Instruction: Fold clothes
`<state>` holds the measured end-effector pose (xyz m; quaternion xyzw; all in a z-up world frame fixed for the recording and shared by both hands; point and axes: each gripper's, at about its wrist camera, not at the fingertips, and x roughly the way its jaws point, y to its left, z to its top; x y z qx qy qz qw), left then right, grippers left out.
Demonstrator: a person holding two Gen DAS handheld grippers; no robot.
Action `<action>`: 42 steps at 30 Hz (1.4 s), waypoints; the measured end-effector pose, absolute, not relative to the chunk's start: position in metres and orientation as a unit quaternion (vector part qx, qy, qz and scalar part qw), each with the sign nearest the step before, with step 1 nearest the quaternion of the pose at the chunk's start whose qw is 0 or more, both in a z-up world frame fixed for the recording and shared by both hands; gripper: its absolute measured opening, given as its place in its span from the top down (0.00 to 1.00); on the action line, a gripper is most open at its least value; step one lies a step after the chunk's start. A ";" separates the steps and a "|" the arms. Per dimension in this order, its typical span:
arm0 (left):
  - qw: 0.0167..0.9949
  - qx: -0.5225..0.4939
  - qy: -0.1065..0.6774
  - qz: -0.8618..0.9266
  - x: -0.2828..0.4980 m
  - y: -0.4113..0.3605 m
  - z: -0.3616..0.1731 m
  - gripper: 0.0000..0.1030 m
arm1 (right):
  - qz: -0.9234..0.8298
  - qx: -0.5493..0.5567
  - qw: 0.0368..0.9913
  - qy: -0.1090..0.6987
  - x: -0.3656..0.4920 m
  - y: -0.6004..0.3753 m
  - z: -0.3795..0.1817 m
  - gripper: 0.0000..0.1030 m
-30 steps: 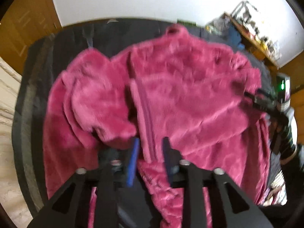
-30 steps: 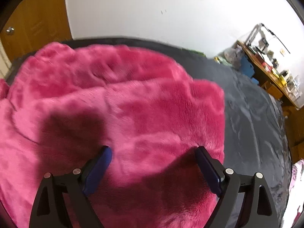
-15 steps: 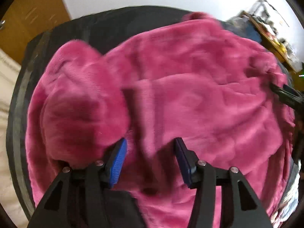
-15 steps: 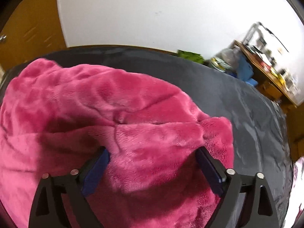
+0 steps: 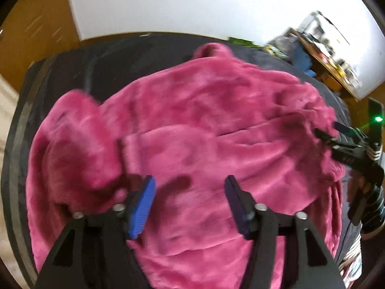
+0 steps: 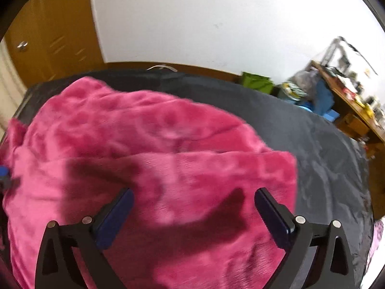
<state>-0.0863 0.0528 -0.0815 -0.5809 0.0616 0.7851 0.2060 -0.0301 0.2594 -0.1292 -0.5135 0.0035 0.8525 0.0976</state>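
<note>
Left wrist view: the left gripper (image 5: 190, 190) hangs over a pink fleece garment (image 5: 197, 130) with its blue pads spread apart, nothing between them. The garment lies rumpled on a dark sheet (image 5: 72, 72), a layer folded across its middle. At the garment's right edge sits the right gripper (image 5: 336, 139). In the right wrist view that gripper (image 6: 192, 204) is also wide apart above the fleece (image 6: 168, 144), gripping nothing.

Left gripper (image 5: 190, 192) let go of the pink fleece (image 5: 192, 130), jaws now wide apart. Fleece flatter, fold laid over. Right gripper (image 6: 192, 207) backed off slightly.
</note>
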 end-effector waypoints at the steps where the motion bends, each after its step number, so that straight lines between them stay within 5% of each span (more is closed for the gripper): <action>1: 0.203 -0.583 0.083 0.782 -0.087 0.062 -0.089 0.29 | 0.845 -0.528 0.090 -0.003 -0.030 0.256 -0.138 0.02; 7: 0.175 -0.600 0.135 0.769 -0.090 0.079 -0.121 0.29 | 0.836 -0.542 0.063 0.054 -0.011 0.276 -0.152 0.01; 16: 0.192 -0.602 0.049 0.773 -0.054 0.074 -0.087 0.29 | 0.860 -0.483 0.065 0.151 0.093 0.318 -0.079 0.01; 25: 0.214 -0.632 0.050 0.743 0.038 0.089 -0.101 0.28 | 0.868 -0.492 0.039 0.061 0.191 0.256 -0.090 0.01; 42: 0.127 -0.636 0.005 0.761 0.117 0.061 -0.143 0.25 | 0.830 -0.555 -0.043 -0.005 0.246 0.187 -0.170 0.00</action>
